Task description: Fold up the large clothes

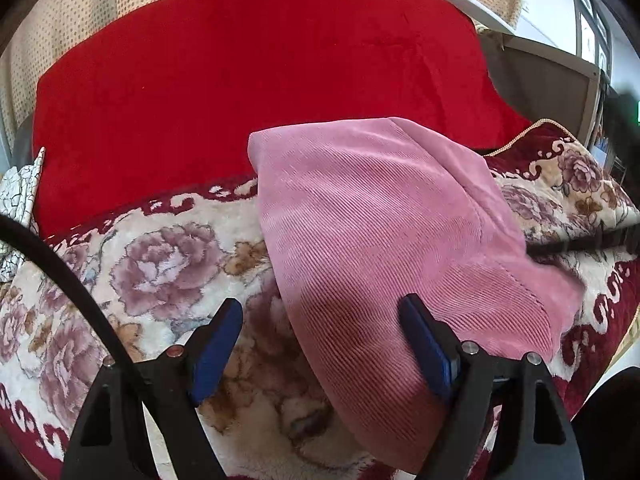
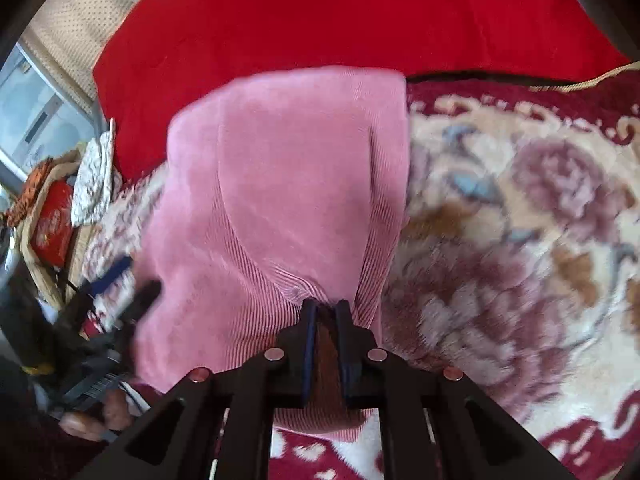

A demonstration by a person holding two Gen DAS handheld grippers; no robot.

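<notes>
A pink ribbed garment [image 1: 360,220] lies folded on a floral blanket [image 1: 160,260]. My left gripper [image 1: 320,306] stands wide open just above it. Its left finger is over the blanket and its right finger over the pink cloth, so the garment's left edge runs between the jaws and nothing is pinched. In the right wrist view my right gripper [image 2: 327,306] is shut on a bunched fold at the near edge of the pink garment [image 2: 280,180]. The left gripper [image 2: 116,280] shows blurred at that garment's left side.
A large red cloth [image 1: 240,80] covers the far part of the bed, behind the pink garment. A red box [image 2: 52,224] and a white crackle-patterned cloth [image 2: 96,176] sit in clutter off the left side. A grey shelf unit [image 1: 540,72] stands at the far right.
</notes>
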